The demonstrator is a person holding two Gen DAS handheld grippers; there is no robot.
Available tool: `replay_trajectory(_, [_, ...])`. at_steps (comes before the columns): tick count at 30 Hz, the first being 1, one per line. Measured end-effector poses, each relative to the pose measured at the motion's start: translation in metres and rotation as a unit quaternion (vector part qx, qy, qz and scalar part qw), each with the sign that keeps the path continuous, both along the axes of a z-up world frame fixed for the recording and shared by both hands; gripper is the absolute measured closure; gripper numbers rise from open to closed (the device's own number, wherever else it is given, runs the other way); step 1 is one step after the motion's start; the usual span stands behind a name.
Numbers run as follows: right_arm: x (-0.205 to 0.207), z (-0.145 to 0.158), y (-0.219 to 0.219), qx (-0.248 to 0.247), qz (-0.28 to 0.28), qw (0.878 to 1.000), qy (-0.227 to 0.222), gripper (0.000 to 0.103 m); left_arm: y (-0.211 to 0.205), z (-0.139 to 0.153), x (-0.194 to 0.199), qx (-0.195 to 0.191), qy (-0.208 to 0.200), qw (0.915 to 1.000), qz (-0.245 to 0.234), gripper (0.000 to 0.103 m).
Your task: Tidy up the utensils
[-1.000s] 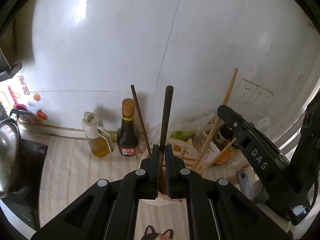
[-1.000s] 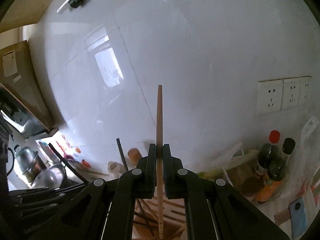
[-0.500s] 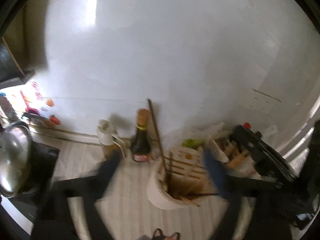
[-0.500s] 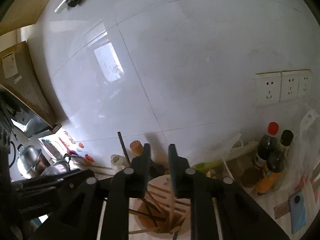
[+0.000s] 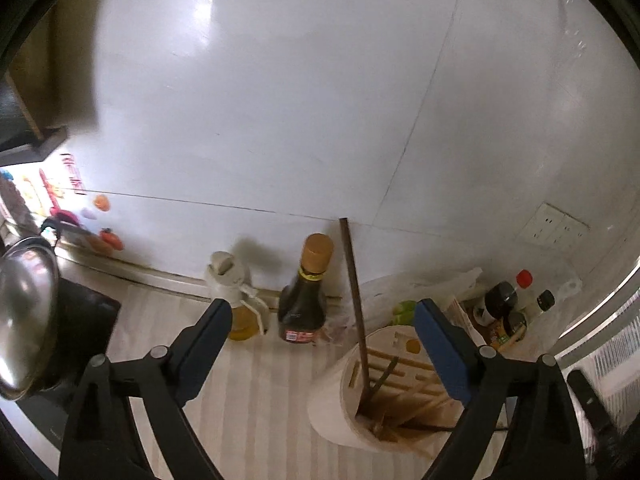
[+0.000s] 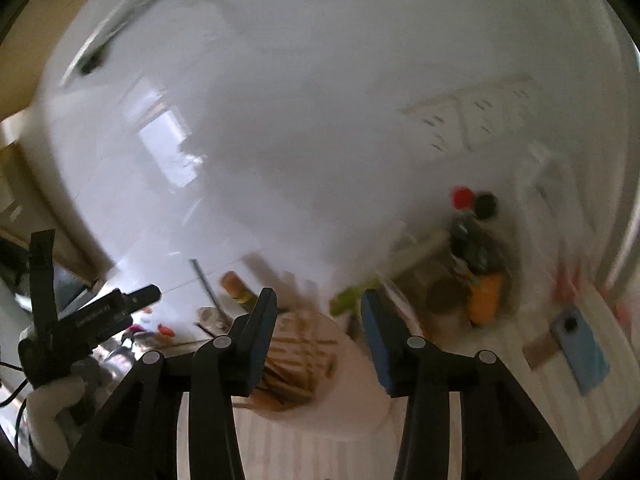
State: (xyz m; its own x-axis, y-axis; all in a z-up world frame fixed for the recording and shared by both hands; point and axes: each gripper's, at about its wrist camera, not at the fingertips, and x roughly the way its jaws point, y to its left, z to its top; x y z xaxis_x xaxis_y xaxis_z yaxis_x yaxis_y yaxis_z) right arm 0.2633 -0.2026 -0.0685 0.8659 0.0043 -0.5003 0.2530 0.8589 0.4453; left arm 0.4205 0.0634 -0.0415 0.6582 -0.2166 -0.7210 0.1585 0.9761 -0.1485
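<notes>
Release step: left tool jaws wide, slightly closing, empty; right tool opening, empty. Chopsticks in holder. Next: probably fetch another utensil.

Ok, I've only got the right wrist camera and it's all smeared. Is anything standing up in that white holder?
Observer: Yes. One dark chopstick stands in the white holder, its top leaning toward the wall.
Operator: And the rest?
Observer: The other chopsticks lie low inside, light and dark ones mixed.
Operator: Is the left gripper holding anything?
Observer: No. The left gripper is wide, its jaws closing slightly, with nothing pressed between the pads.
</notes>
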Motion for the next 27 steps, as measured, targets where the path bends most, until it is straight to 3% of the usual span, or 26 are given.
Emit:
replay_trajectory(3, [0.000, -0.025, -0.014, -0.030, -0.071, 0.994, 0.076, 0.057, -0.012, -0.012, 0.015, 0.009, 0.009, 0.9999, -0.009, 0.011])
replay_trajectory(6, [0.005, -0.059, -0.029, -0.052, -0.114, 0.979, 0.158, 0.056, -0.022, -0.022, 0.026, 0.026, 0.014, 0.9995, -0.015, 0.015])
replay_trajectory(9, [0.008, -0.097, -0.043, -0.027, -0.132, 0.967, 0.215, 0.037, -0.029, -0.034, 0.038, 0.037, 0.024, 0.9988, -0.021, 0.024])
replay_trajectory(11, [0.008, -0.115, -0.048, -0.010, -0.139, 0.962, 0.233, 0.033, -0.034, -0.041, 0.044, 0.045, 0.028, 0.9982, -0.026, 0.034])
replay_trajectory(12, [0.009, -0.122, -0.048, -0.010, -0.141, 0.960, 0.240, 0.033, -0.037, -0.045, 0.047, 0.049, 0.031, 0.9978, -0.031, 0.044])
replay_trajectory(13, [0.011, -0.128, -0.047, -0.012, -0.141, 0.958, 0.248, 0.033, -0.039, -0.048, 0.050, 0.052, 0.033, 0.9975, -0.032, 0.061])
replay_trajectory(14, [0.012, -0.132, -0.047, -0.010, -0.139, 0.958, 0.251, 0.033, -0.040, -0.050, 0.053, 0.054, 0.035, 0.9972, -0.038, 0.069])
replay_trajectory(15, [0.014, -0.136, -0.045, -0.010, -0.137, 0.957, 0.255, 0.033, -0.042, -0.053, 0.055, 0.054, 0.039, 0.9968, -0.045, 0.085])
replay_trajectory(16, [0.019, -0.137, -0.044, -0.011, -0.136, 0.956, 0.258, 0.032, -0.043, -0.055, 0.056, 0.052, 0.042, 0.9965, -0.050, 0.093])
replay_trajectory(25, [0.032, -0.133, -0.025, -0.027, -0.124, 0.958, 0.258, 0.030, -0.049, -0.046, 0.025, 0.038, 0.032, 0.9935, -0.103, 0.095])
replay_trajectory(27, [0.031, -0.128, -0.021, -0.033, -0.122, 0.959, 0.255, 0.023, -0.045, -0.039, 0.020, 0.040, 0.027, 0.9944, -0.093, 0.091])
